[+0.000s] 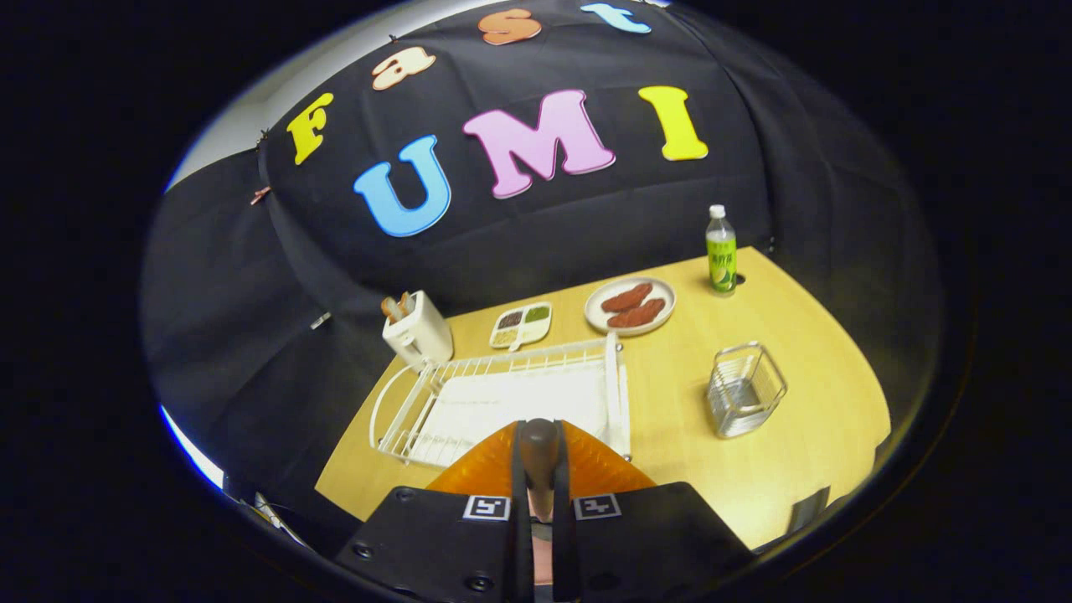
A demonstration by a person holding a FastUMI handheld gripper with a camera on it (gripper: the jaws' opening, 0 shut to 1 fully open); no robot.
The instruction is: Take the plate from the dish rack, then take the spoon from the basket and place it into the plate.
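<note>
My gripper (pixel 540 431) is shut on a spoon (pixel 540 461), whose dark brown rounded end stands up between the two fingers. Right behind and under the fingers lies the orange ribbed plate (pixel 599 467), fanning out to both sides of them; its near part is hidden by the gripper body. Beyond the plate stands the white wire dish rack (pixel 502 394) with nothing in it. The wire basket (pixel 745 389) stands to the right of the rack on the wooden table (pixel 804 452) and looks empty.
Behind the rack are a white toaster (pixel 417 331) with bread in it, a small divided dish (pixel 521 325) and a white plate of sausages (pixel 630 306). A green-labelled bottle (pixel 721 251) stands at the far right corner.
</note>
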